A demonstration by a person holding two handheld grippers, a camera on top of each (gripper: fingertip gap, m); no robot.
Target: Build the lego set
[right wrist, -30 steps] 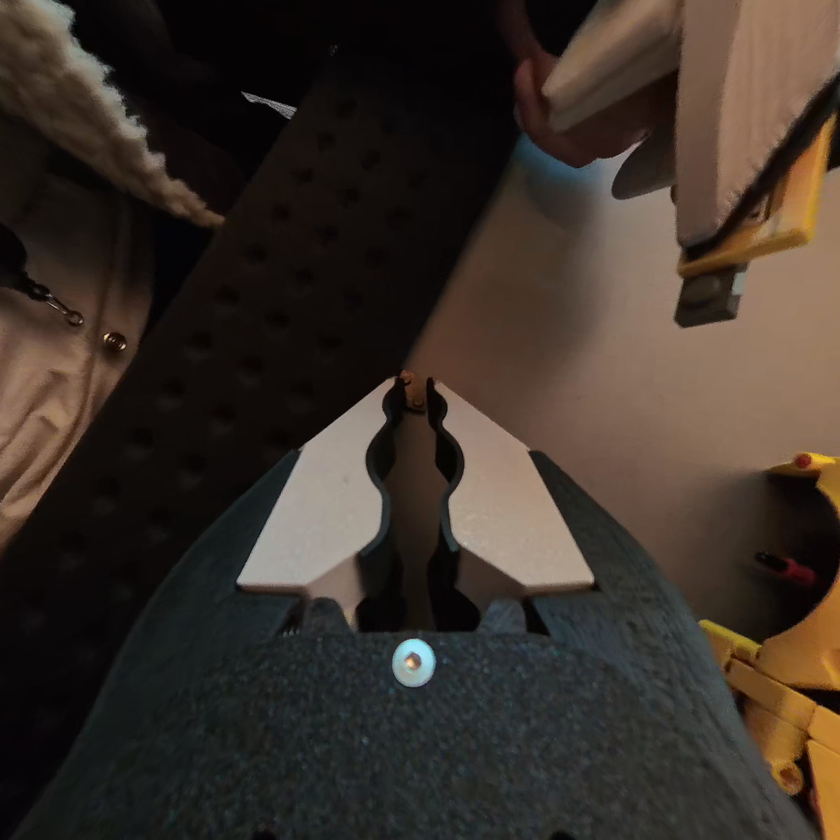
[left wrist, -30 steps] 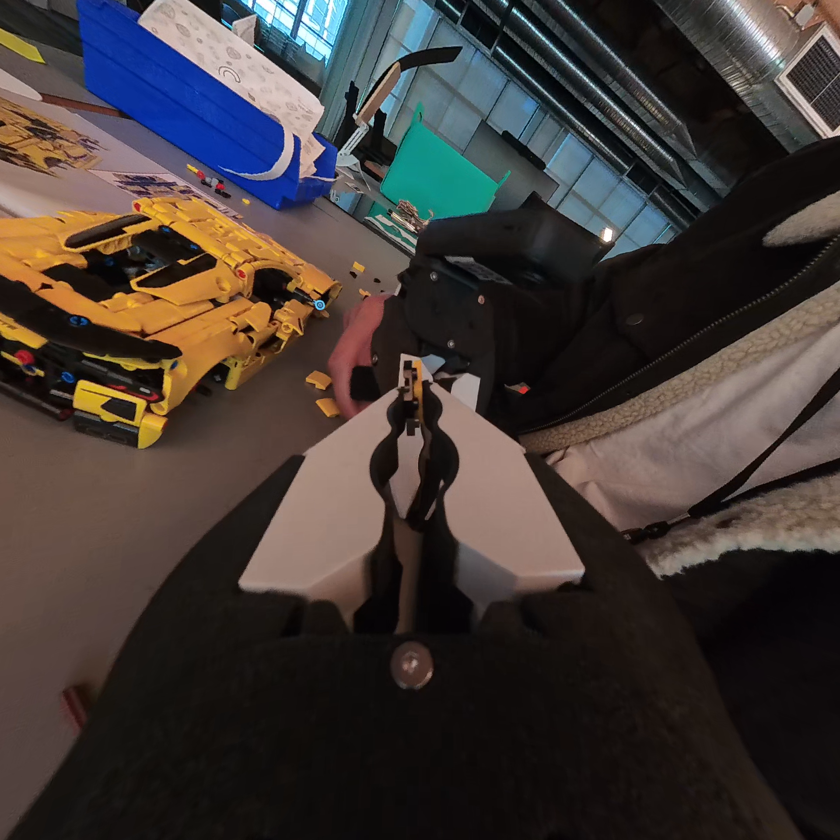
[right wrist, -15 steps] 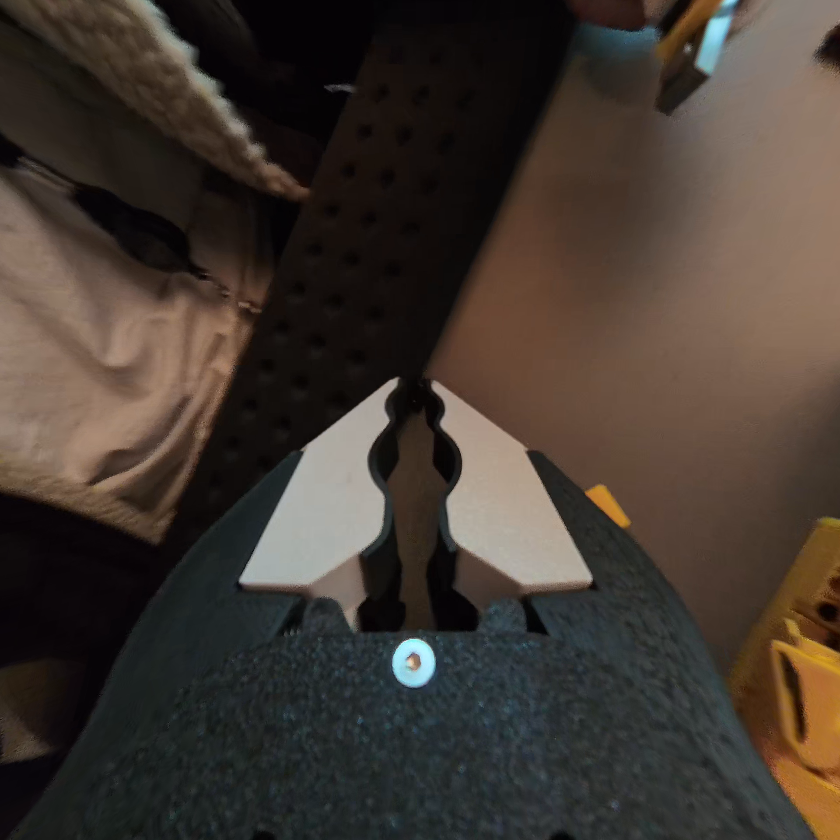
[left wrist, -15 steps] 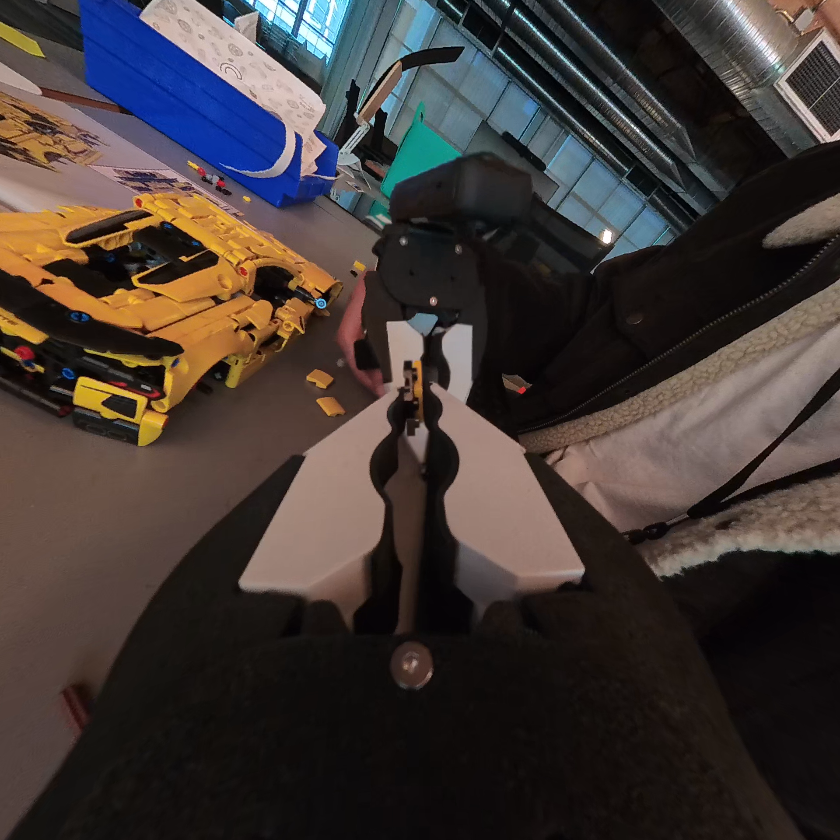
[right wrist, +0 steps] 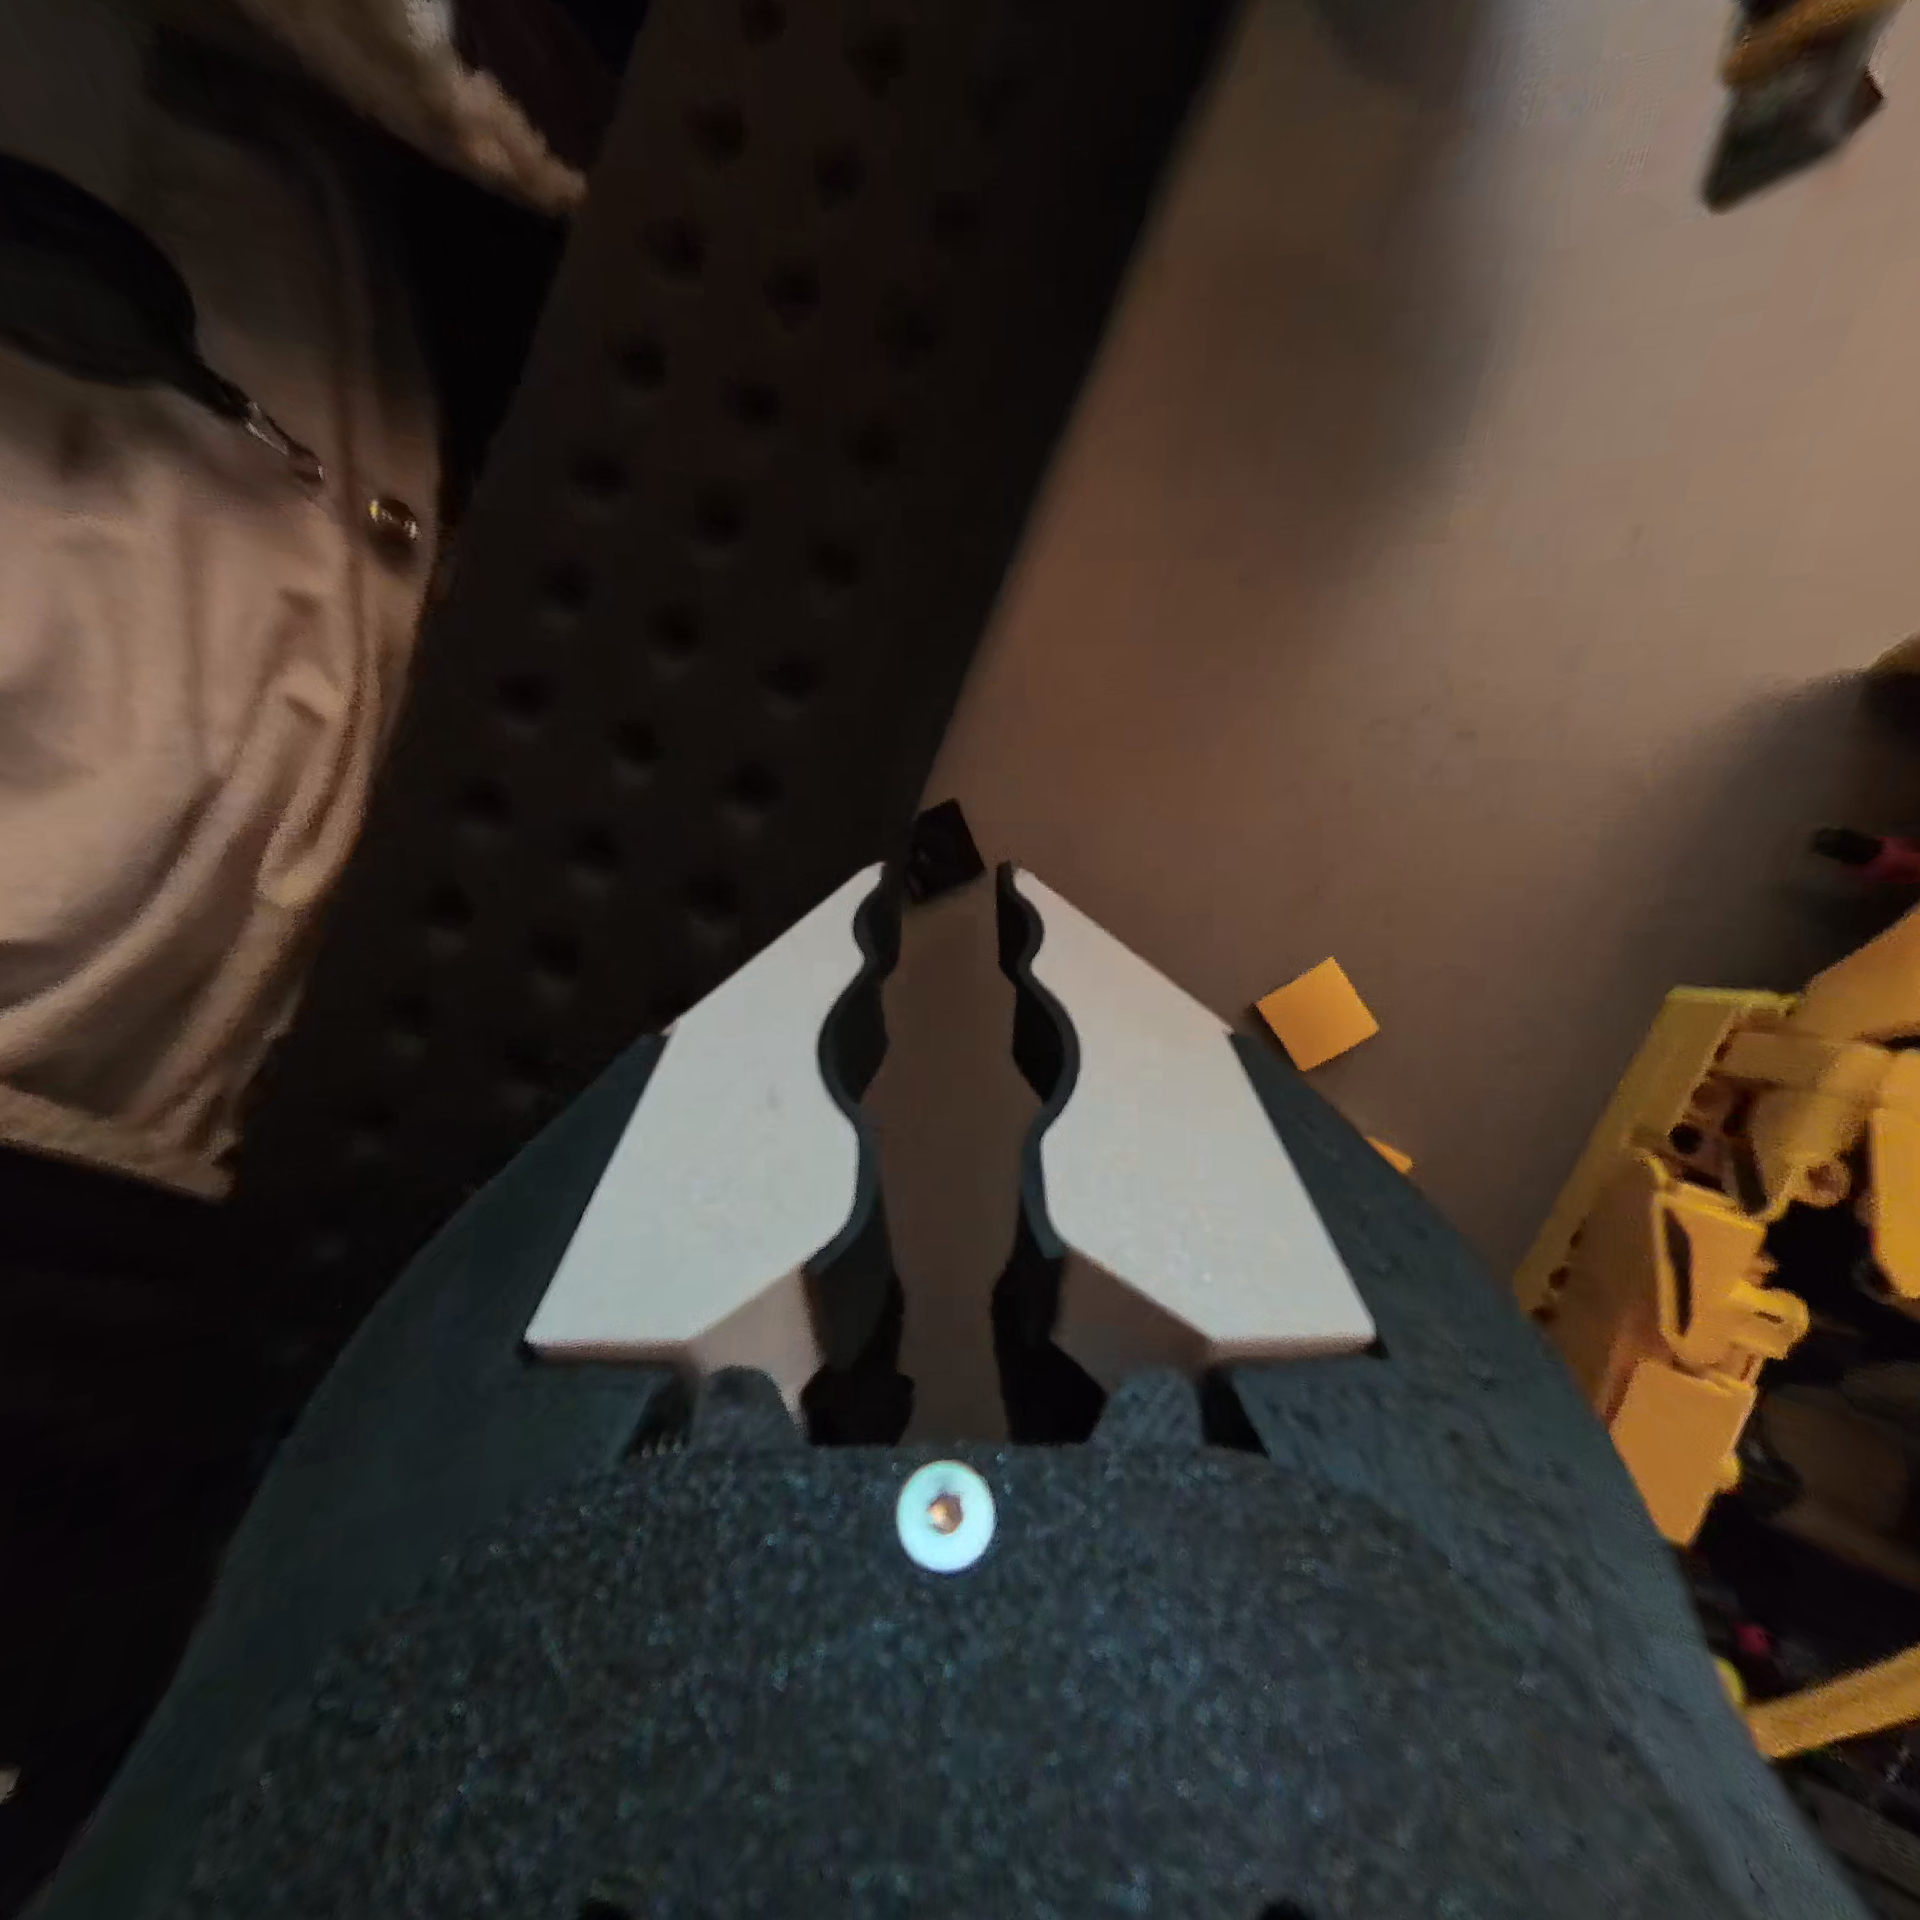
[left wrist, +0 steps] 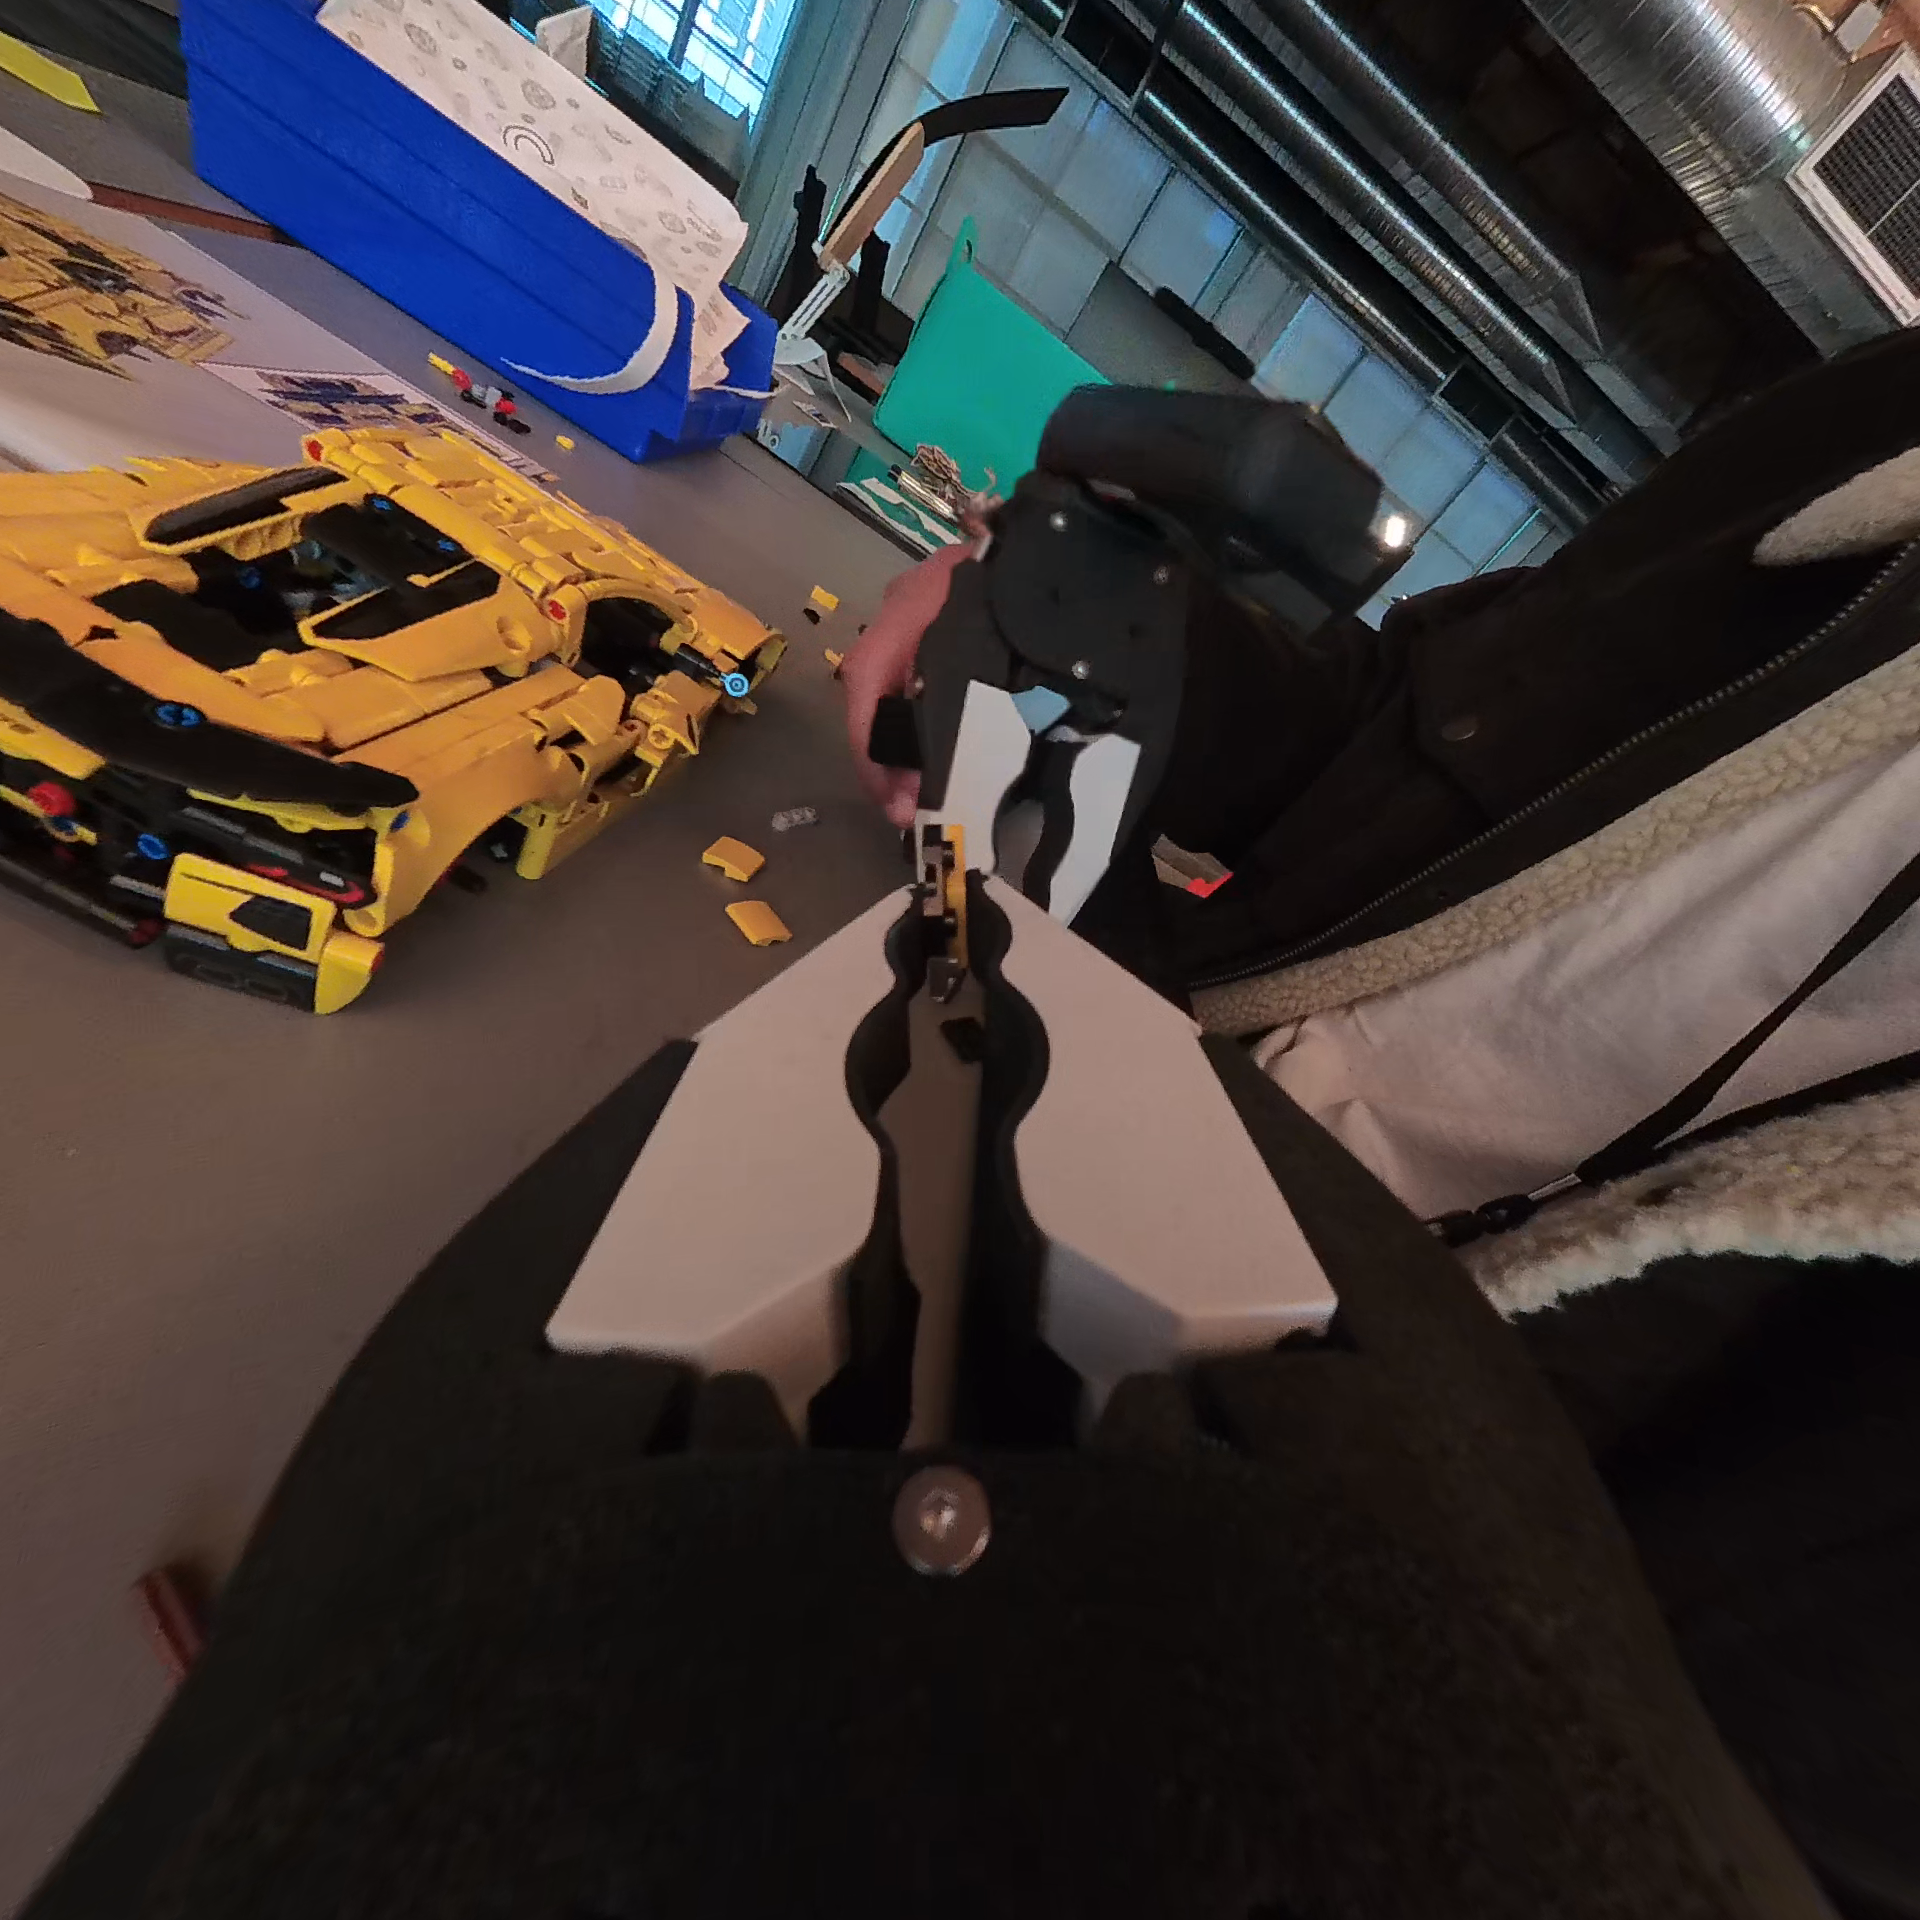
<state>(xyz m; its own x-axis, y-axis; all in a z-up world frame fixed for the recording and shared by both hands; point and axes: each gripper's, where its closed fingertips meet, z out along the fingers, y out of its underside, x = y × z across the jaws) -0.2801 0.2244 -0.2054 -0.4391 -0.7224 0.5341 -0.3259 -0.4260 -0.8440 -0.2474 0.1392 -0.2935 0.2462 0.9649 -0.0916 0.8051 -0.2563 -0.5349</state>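
Two claws show, one per hand. From its own wrist camera, the left claw [left wrist: 943, 914] is clamped on a small yellow and grey lego piece [left wrist: 948, 896], which stands out past the tips, above the grey bench [left wrist: 208, 1143]. At about 10 o'clock from that claw, well apart, the yellow lego car [left wrist: 343, 686] sits on the bench with its dark rear wing toward the camera. Between car and claw, two loose yellow curved tiles [left wrist: 746, 891] lie on the bench surface, with more tiny bits scattered farther off. At 12 o'clock, just beyond the held piece, the right claw [left wrist: 1023, 821] points downward, gripped by a person's hand [left wrist: 883, 665]; its white fingers stand parted. Far off at 11 o'clock a blue bin [left wrist: 447, 208] rests on the bench with printed paper draped over its rim. From the right wrist camera, the right claw [right wrist: 943, 883] has its jaws apart, nothing pinched between them, and a small black piece [right wrist: 943, 844] lies on the bench just past the left tip, at the edge by the dark perforated strip [right wrist: 665, 520]. A yellow square tile [right wrist: 1317, 1013] lies at 2 o'clock from the tips, and part of the car [right wrist: 1704, 1226] fills the 3 o'clock side, blurred.
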